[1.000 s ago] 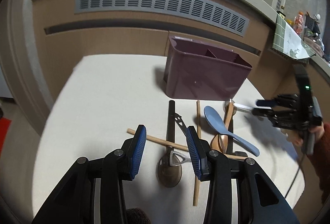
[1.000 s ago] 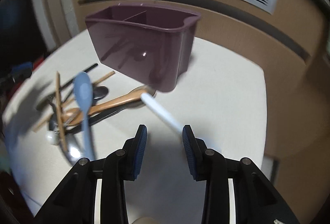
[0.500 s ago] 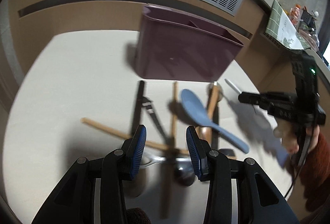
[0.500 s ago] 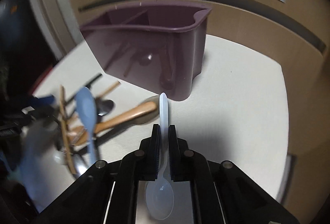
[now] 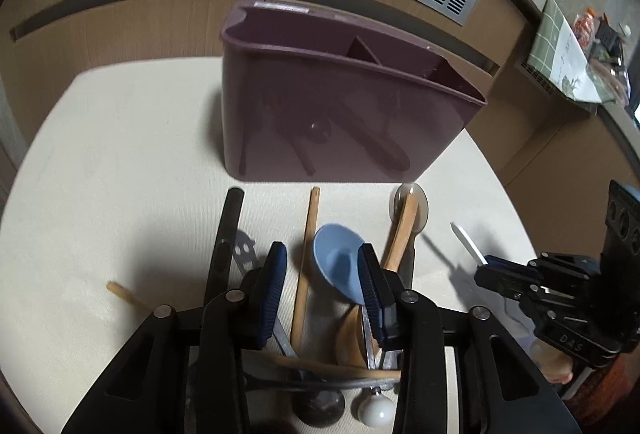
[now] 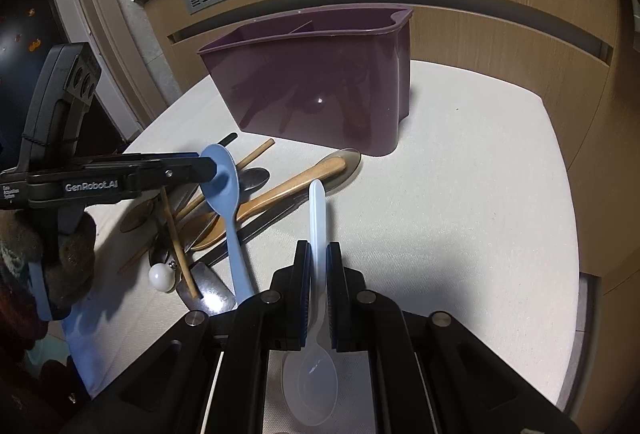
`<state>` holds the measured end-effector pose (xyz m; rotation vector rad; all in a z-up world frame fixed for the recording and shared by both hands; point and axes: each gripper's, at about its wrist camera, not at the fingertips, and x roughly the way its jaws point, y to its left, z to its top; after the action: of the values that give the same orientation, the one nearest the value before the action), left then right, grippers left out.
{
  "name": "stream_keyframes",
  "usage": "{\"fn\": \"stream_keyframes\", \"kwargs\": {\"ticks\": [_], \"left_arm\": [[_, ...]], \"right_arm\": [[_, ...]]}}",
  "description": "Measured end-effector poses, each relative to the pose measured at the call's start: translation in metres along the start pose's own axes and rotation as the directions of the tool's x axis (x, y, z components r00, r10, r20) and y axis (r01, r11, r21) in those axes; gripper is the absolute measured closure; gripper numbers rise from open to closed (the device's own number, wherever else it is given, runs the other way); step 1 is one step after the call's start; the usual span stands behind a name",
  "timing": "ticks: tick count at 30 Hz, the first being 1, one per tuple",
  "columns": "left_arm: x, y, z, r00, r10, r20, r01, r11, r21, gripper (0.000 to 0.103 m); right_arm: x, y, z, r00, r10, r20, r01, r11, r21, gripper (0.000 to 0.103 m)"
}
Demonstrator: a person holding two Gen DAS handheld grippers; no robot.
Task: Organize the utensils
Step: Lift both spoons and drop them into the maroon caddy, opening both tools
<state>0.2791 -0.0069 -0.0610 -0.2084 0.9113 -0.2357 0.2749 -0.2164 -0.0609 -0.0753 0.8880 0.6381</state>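
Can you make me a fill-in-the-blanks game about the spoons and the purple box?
1. The right gripper is shut on a clear ____ spoon.
2. The open left gripper has a ____ spoon's bowl between its fingers.
3. The organizer bin is colored ____.
4. A wooden chopstick lies on the ____.

Missing words: plastic; blue; purple; table

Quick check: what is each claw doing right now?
Left claw: open, straddling the blue spoon bowl.
Right claw: shut on the white plastic spoon.
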Motion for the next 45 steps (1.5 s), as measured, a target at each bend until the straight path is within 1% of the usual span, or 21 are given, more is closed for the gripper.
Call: {"fn": "stream_keyframes", "kwargs": {"ticks": [3,4,6,7,9,12,17,20,22,23,25,26,28,29,31,34,36,38,42,43,45], "left_arm": [[0.006,-0.004,0.004,0.999,-0.037,-0.027,0.037,0.999,0.013,0.071],[0.009,-0.004,0.004,0.998,-0.045,-0.038,0.046,0.999,0.011,0.074],[0.009,-0.003,0.005,0.998,-0.039,-0.042,0.039,0.999,0.0,0.091],[0.004,-0.003,0.006,0.998,-0.053,-0.025,0.052,0.999,-0.006,0.094],[-0.018,-0.008,0.006,0.997,-0.063,0.045,0.062,0.998,0.023,0.097],[-0.055,-0.019,0.008,0.987,-0.031,0.16,0.017,0.996,0.086,0.099],[-0.086,-0.021,0.011,0.971,0.002,0.24,-0.029,0.994,0.11,0.1],[-0.104,-0.021,0.012,0.949,0.049,0.312,-0.085,0.991,0.104,0.1],[-0.129,-0.023,0.022,0.923,0.043,0.381,-0.09,0.99,0.107,0.1],[-0.148,-0.028,0.034,0.895,0.042,0.444,-0.102,0.989,0.111,0.1],[-0.171,-0.035,0.053,0.854,0.053,0.518,-0.135,0.983,0.122,0.1],[-0.183,-0.041,0.067,0.825,0.067,0.56,-0.17,0.976,0.134,0.1],[-0.192,-0.042,0.086,0.788,0.094,0.609,-0.216,0.968,0.13,0.1],[-0.191,-0.04,0.094,0.776,0.11,0.621,-0.233,0.965,0.12,0.1],[-0.186,-0.03,0.108,0.762,0.131,0.634,-0.246,0.965,0.096,0.1],[-0.172,-0.015,0.121,0.762,0.14,0.633,-0.243,0.967,0.079,0.1],[-0.152,-0.008,0.132,0.775,0.152,0.614,-0.254,0.964,0.081,0.1],[-0.132,-0.005,0.136,0.791,0.158,0.591,-0.256,0.963,0.086,0.1],[-0.094,0.006,0.135,0.844,0.107,0.526,-0.198,0.973,0.119,0.097],[-0.087,0.01,0.134,0.852,0.086,0.516,-0.174,0.977,0.125,0.095],[-0.074,0.015,0.132,0.873,0.037,0.487,-0.119,0.983,0.138,0.08]], "right_arm": [[-0.003,-0.002,-0.001,1.0,-0.001,0.011,0.001,1.0,0.018,0.097],[-0.005,-0.003,-0.002,1.0,-0.001,0.015,0.001,1.0,0.022,0.097],[-0.007,-0.004,-0.002,1.0,-0.007,0.024,0.006,0.999,0.037,0.097],[-0.009,-0.005,-0.002,1.0,-0.011,0.029,0.009,0.999,0.045,0.097],[-0.016,-0.006,0.0,0.999,-0.011,0.052,0.007,0.998,0.069,0.097],[-0.026,-0.008,0.003,0.997,0.006,0.083,-0.014,0.995,0.099,0.097],[-0.027,-0.002,0.009,0.995,-0.027,0.094,0.017,0.995,0.103,0.097],[-0.03,0.003,0.013,0.994,-0.027,0.105,0.016,0.994,0.109,0.097],[-0.043,0.009,0.024,0.986,-0.037,0.164,0.019,0.994,0.11,0.097],[-0.051,0.011,0.031,0.978,-0.038,0.203,0.017,0.994,0.105,0.097],[-0.079,0.017,0.055,0.942,-0.042,0.334,0.01,0.995,0.096,0.097],[-0.095,0.02,0.07,0.909,-0.035,0.415,-0.002,0.996,0.09,0.097],[-0.115,0.023,0.095,0.838,-0.015,0.545,-0.032,0.997,0.076,0.097],[-0.118,0.024,0.108,0.805,-0.002,0.593,-0.047,0.997,0.066,0.097],[-0.109,0.022,0.127,0.773,0.018,0.634,-0.07,0.996,0.057,0.097],[-0.078,0.014,0.143,0.777,-0.01,0.629,-0.061,0.994,0.092,0.097],[-0.06,0.005,0.149,0.785,-0.013,0.619,-0.071,0.991,0.111,0.097],[-0.039,-0.004,0.155,0.801,-0.015,0.598,-0.081,0.988,0.134,0.097],[-0.007,-0.018,0.151,0.825,-0.006,0.565,-0.096,0.984,0.15,0.096],[-0.002,-0.019,0.149,0.835,-0.003,0.55,-0.096,0.984,0.152,0.092],[0.005,-0.024,0.143,0.853,0.022,0.521,-0.106,0.985,0.133,0.09]]}}
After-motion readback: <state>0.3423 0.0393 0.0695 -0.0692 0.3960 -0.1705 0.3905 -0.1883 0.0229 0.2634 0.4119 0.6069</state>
